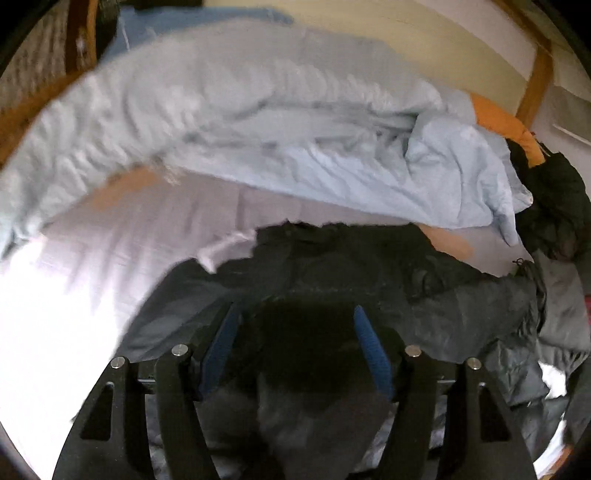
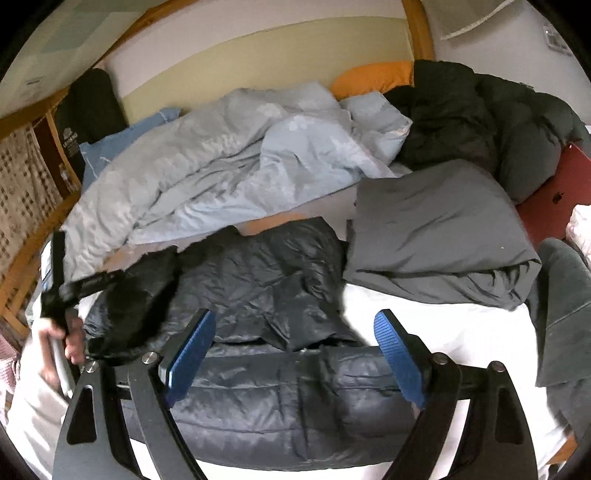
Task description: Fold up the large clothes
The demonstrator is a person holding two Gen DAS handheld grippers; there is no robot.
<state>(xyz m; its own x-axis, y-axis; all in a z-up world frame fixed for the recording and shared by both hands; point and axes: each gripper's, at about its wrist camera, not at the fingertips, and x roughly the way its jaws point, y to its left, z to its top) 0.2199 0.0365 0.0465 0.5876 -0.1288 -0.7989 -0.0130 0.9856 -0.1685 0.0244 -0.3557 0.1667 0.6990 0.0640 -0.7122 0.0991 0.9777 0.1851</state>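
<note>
While the dark puffer jacket (image 2: 258, 332) lies crumpled on the near part of the white bed (image 2: 461, 332), both the left gripper (image 1: 295, 350) and right gripper (image 2: 295, 350) hover above it, released, jaws parted, pads clear of fabric.

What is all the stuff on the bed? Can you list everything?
puffy jacket: one, dark grey-blue, on the white sheet nearest the grippers
white sheet: one, covering the bed
duvet: one, pale blue, rumpled across the far side
grey cloth: one, folded, right of the jacket
black coat: one, heaped at the far right
orange pillow: one, against the far wall
laptop: one, dark red, closed, at the right edge
wooden bed frame: brown, around the bed
left gripper: black with blue pads, open over the jacket
right gripper: open above the jacket
person's hand: one, far left
</note>
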